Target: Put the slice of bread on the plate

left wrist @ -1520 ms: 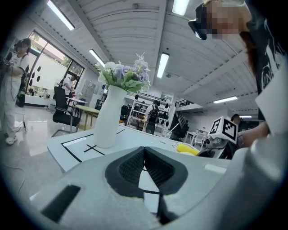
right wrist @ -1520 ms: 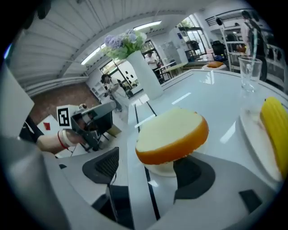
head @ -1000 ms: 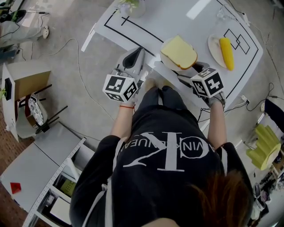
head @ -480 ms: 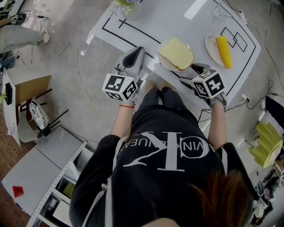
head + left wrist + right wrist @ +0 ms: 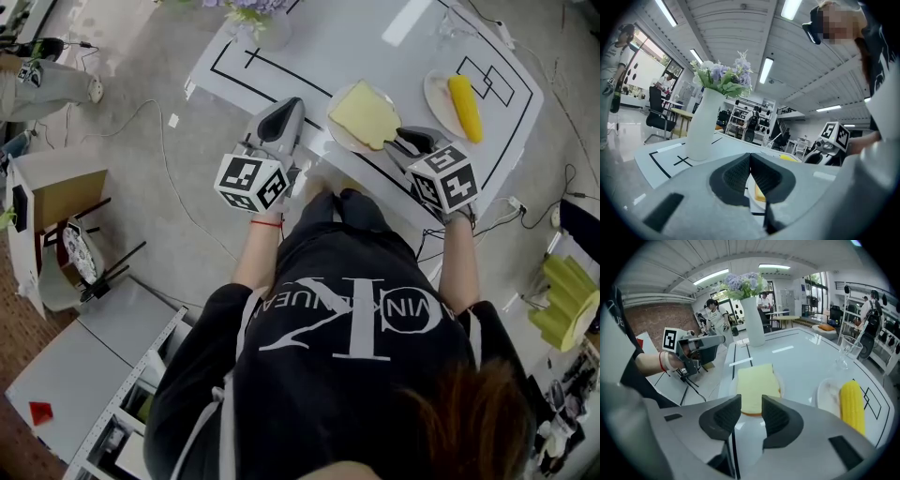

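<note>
The pale yellow slice of bread (image 5: pixel 364 114) lies flat on a small white plate (image 5: pixel 337 137) near the table's front edge. In the right gripper view the bread (image 5: pixel 758 384) fills most of that plate (image 5: pixel 780 380), just beyond my jaws. My right gripper (image 5: pixel 405 141) hangs above the bread's near right corner and points down at it. Its jaws (image 5: pixel 751 411) are closing with a narrow gap, and nothing is between them. My left gripper (image 5: pixel 286 117) stays at the plate's left, its jaws (image 5: pixel 750 161) together and empty.
A second plate (image 5: pixel 433 92) with a corn cob (image 5: pixel 465 105) sits right of the bread. A white vase of flowers (image 5: pixel 267 28) stands at the far left of the table, and a clear glass (image 5: pixel 846 350) at the far right. Black tape lines mark the tabletop.
My right gripper has lifted and drawn back a little from the bread's edge, and its jaws stand narrower. The bread stays on the plate. The left gripper has not moved.
</note>
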The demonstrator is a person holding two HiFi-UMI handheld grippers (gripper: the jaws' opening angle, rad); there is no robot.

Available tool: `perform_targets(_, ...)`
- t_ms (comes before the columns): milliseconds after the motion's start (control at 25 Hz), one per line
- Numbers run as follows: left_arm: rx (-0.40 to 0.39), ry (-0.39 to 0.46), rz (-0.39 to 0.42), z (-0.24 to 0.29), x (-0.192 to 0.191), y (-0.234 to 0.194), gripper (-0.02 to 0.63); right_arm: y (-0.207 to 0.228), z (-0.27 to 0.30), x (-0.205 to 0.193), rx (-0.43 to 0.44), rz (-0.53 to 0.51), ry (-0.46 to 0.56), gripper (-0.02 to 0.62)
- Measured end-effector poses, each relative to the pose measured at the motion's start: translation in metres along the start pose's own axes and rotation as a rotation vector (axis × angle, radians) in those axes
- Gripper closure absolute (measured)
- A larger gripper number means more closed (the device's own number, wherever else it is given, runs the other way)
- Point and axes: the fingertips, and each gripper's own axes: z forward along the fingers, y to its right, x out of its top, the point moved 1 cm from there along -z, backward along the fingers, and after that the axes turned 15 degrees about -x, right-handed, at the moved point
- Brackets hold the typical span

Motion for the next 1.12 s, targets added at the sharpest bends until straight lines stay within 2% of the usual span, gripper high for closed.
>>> perform_targets(280,0.004,0.002,0.049,0.003,0.014,-0.002,0.595,0.01,-0.012,0.025,-0.059,0.026,0.14,0.594)
perform_targets(600,0.022,0.015,0.122,0.004,0.033,-0.002,0.595,0.009,-0.028,0.051,-0.043,0.046,0.3,0.595)
perform_targets(880,0.018,0.03,0.173,0.01,0.048,0.002,0.595,0.022,-0.047,0.074,-0.079,0.106,0.459,0.595)
perform_targets(1120,0.016,0.047,0.221,0.012,0.063,0.006,0.595,0.033,-0.059,0.084,-0.121,0.143,0.541,0.595)
